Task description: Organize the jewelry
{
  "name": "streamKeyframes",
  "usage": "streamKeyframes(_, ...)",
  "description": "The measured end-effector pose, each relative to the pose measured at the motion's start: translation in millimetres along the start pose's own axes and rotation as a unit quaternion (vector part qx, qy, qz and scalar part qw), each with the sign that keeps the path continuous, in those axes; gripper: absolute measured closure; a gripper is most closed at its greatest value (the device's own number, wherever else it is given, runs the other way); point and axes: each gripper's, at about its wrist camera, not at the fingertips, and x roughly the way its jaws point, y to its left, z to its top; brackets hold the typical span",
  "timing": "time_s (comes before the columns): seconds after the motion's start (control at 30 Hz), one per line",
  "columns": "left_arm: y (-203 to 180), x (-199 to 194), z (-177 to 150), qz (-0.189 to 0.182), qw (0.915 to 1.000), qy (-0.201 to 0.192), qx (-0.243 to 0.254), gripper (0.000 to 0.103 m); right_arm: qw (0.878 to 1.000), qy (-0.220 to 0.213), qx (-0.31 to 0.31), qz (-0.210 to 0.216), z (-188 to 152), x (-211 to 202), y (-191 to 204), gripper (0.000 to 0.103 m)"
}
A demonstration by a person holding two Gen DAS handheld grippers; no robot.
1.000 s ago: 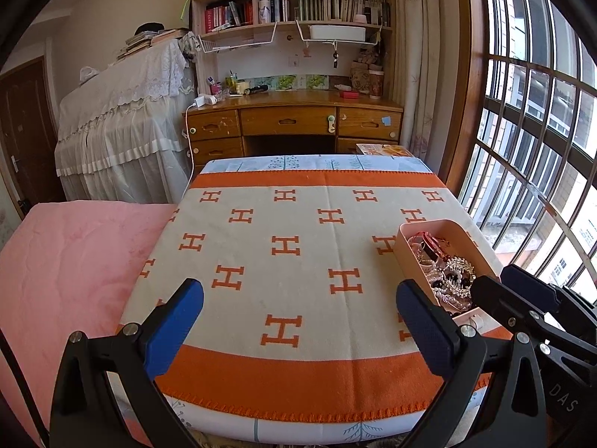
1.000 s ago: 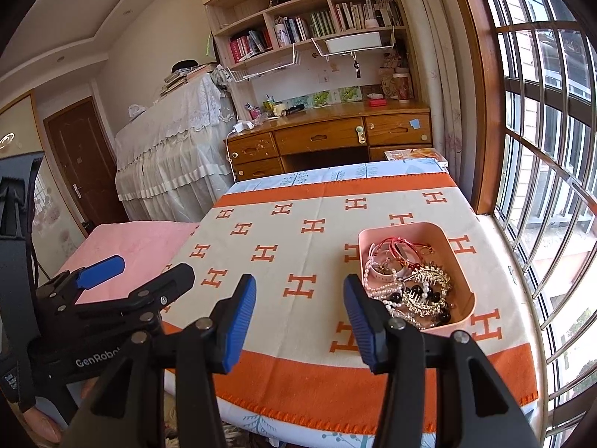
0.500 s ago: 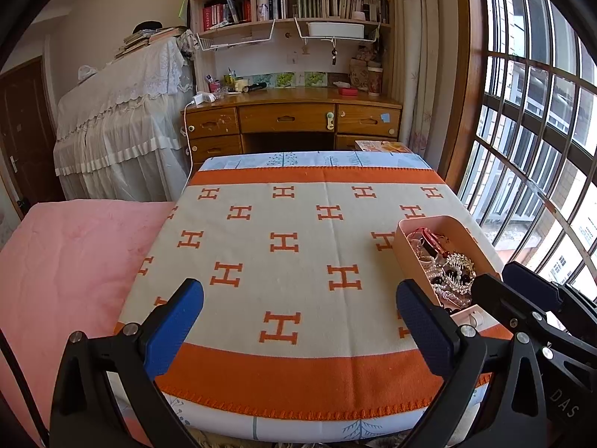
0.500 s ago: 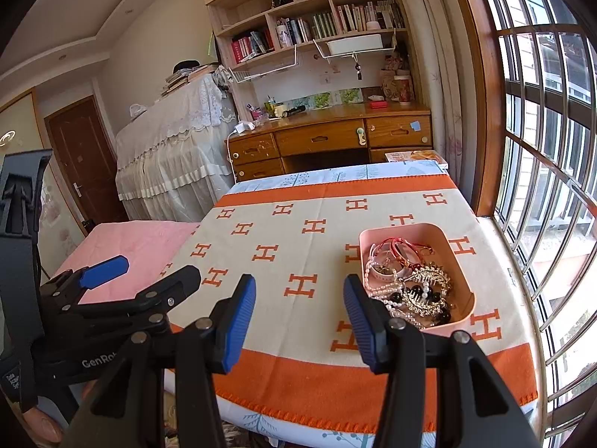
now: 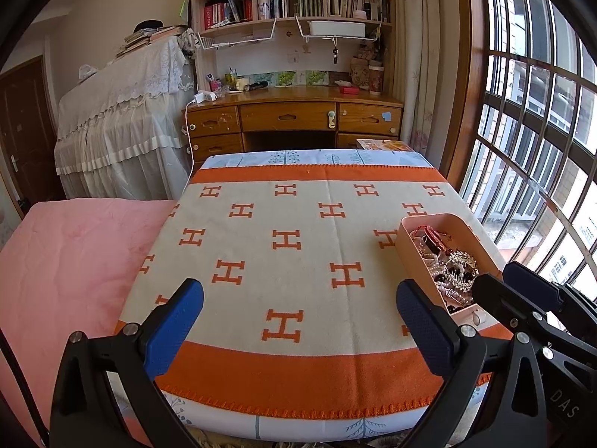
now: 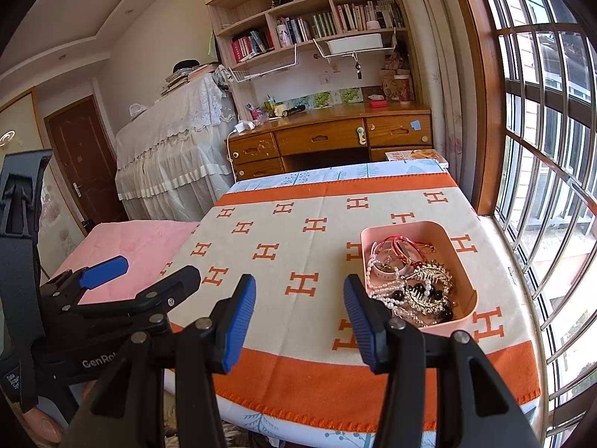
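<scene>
— Two grippers over one bench (image 5: 298, 369), is that right?

— Yes. The left gripper (image 5: 298, 321) hangs above the near edge of the orange-and-cream blanket (image 5: 283, 224) with its fingers (image 5: 175, 321) spread wide and nothing between them. The right gripper (image 6: 300, 319) sits just to its right, fingers (image 6: 238, 317) also apart and empty, though the gap is narrower.

— Where is the jewelry?

— Heaped in a pink tray (image 6: 462, 261) on the right side of the blanket, near the barred window (image 6: 541, 149). Pearl strands (image 6: 377, 295), red bangles (image 6: 401, 244), a gold leaf-shaped hair comb (image 6: 429, 280) and dark beads (image 6: 429, 293) lie tangled together inside it.

— Is either gripper touching the tray?

— Neither. From the right wrist view the tray lies just beyond and to the right of the right fingertip. From the left wrist view the same tray (image 5: 406, 239) is partly hidden behind the right gripper's black frame (image 5: 522, 310).

— Anything else?

— Pink bedding (image 5: 67, 254) left of the bench, a wooden desk (image 5: 294, 115) beyond it.
</scene>
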Motion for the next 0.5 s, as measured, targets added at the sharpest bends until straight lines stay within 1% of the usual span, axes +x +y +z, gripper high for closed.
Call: streamKeyframes(0.5,7.0,3.7,-5.4,-0.004,1.0000,0.007,-0.002,0.001,1.000,0.001,-0.001,0.000,-1.9,1.2,-0.1,0.053)
